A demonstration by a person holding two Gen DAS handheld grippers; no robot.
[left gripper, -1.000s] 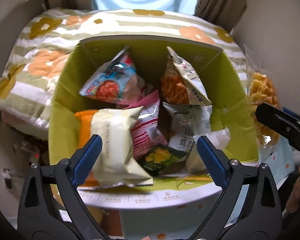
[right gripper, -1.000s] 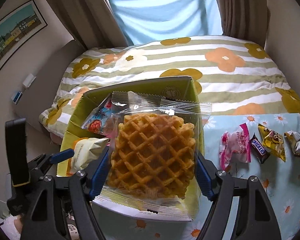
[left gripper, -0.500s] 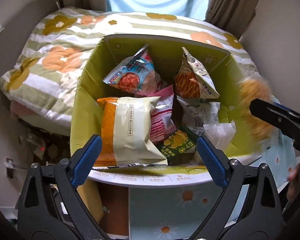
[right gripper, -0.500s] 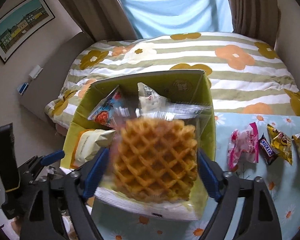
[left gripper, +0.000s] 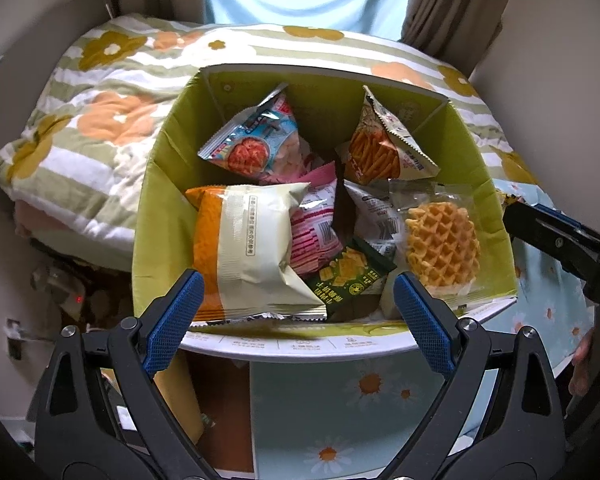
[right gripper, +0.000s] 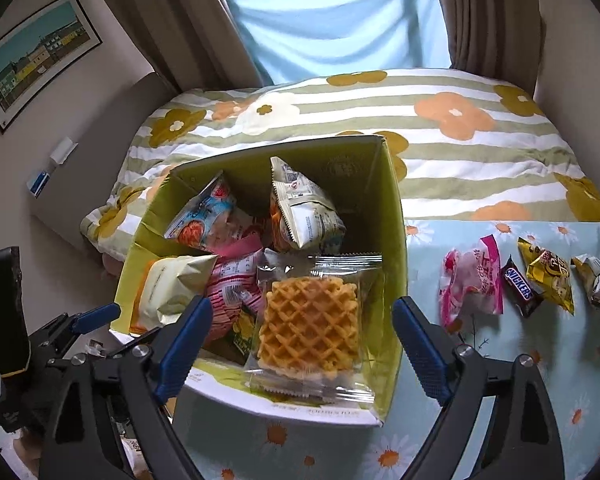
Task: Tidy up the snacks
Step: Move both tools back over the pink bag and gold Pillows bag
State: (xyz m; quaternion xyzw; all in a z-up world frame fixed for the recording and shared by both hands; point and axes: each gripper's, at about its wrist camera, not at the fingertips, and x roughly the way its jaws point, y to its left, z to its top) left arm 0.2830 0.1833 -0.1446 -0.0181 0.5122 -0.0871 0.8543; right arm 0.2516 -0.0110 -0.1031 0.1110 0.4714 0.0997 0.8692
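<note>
now lying in the green box (right gripper: 396, 208) after dropping from right gripper (right gripper: 302, 342), waffle pack (right gripper: 310, 328); both grippers, left gripper (left gripper: 296, 314) included, gaping empty; still waiting outside: four table snacks (right gripper: 470, 282).

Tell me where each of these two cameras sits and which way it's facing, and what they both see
Left wrist: on the left gripper, angled down into the green box; its open blue fingers show, right gripper at the edge.
Right wrist: on the right gripper, angled down at the box's right side and loose snacks on the tablecloth; its jaws, just opening, stand clear of the waffle pack.
Shared: box, waffle pack, floral bedspread.
</note>
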